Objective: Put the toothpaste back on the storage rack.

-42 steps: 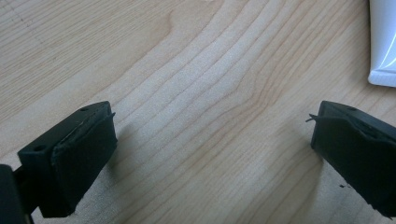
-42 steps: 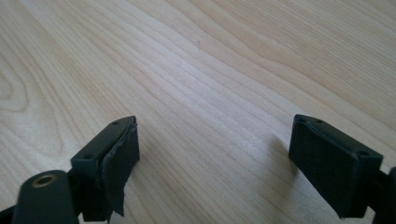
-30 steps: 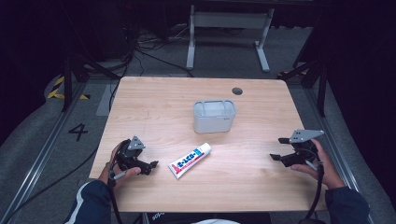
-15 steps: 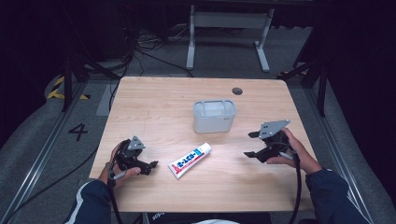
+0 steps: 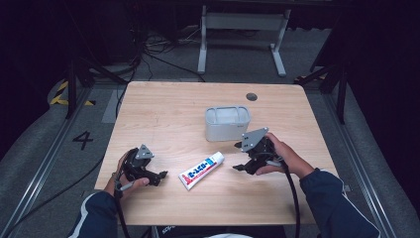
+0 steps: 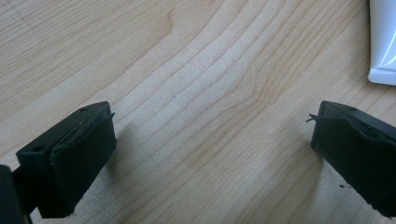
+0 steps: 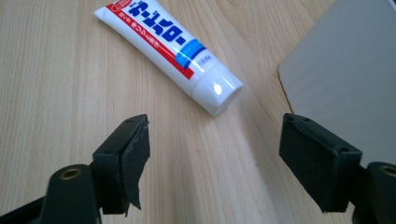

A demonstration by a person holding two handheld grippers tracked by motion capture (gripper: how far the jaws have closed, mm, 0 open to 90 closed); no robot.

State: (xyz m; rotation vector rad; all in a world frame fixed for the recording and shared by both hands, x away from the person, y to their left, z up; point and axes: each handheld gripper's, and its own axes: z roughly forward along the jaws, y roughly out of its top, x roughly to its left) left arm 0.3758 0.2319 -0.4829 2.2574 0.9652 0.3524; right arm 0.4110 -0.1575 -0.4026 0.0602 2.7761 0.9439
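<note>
both grippers, left and right, spread wide flanking the toothpaste tube, seemingly untouched.

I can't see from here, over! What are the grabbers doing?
Left gripper open, empty. Right gripper open, near toothpaste tube. Grey container behind. Nothing blocking.

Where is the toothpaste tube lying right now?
In the high view the toothpaste tube lies flat on the wooden table near its front middle, between the left gripper and right gripper, just in front of the grey container.
</note>
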